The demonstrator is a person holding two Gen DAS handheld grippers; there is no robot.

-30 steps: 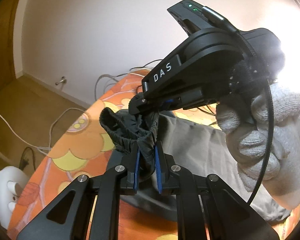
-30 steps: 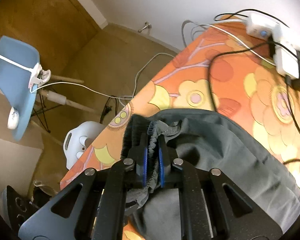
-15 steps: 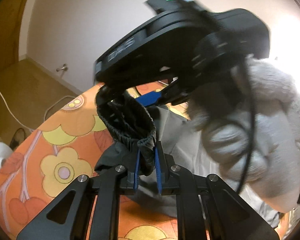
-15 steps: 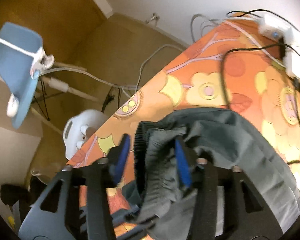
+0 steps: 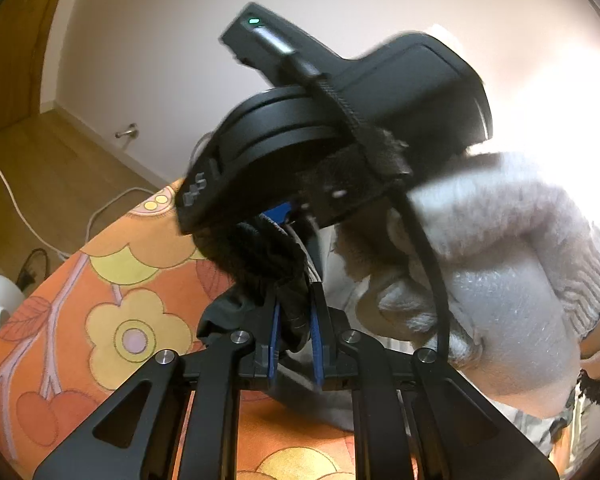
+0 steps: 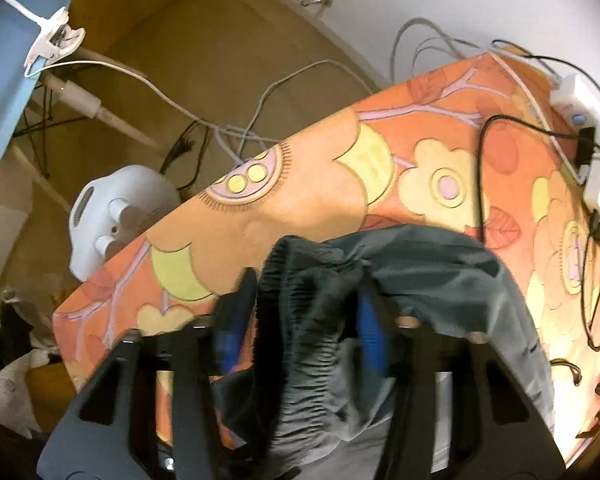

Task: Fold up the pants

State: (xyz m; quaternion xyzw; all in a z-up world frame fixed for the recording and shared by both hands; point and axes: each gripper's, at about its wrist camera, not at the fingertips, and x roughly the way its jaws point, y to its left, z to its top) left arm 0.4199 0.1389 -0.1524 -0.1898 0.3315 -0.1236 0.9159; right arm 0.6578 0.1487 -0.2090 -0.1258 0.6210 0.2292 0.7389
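The left gripper [image 5: 294,330] pinches the gathered elastic waistband of the dark grey pants [image 6: 440,264], its blue pads pressed onto the fabric. The right gripper [image 6: 300,332], held by a gloved hand [image 5: 496,280], straddles the same waistband with its jaws closing and not yet pressing. The pants lie bunched on the orange flowered tablecloth [image 6: 308,184]. The cloth looks light, limp and likely a little slippery, so the thick ribbed waistband is probably the surest hold. Raised lettering on the right gripper's housing is too blurred to read.
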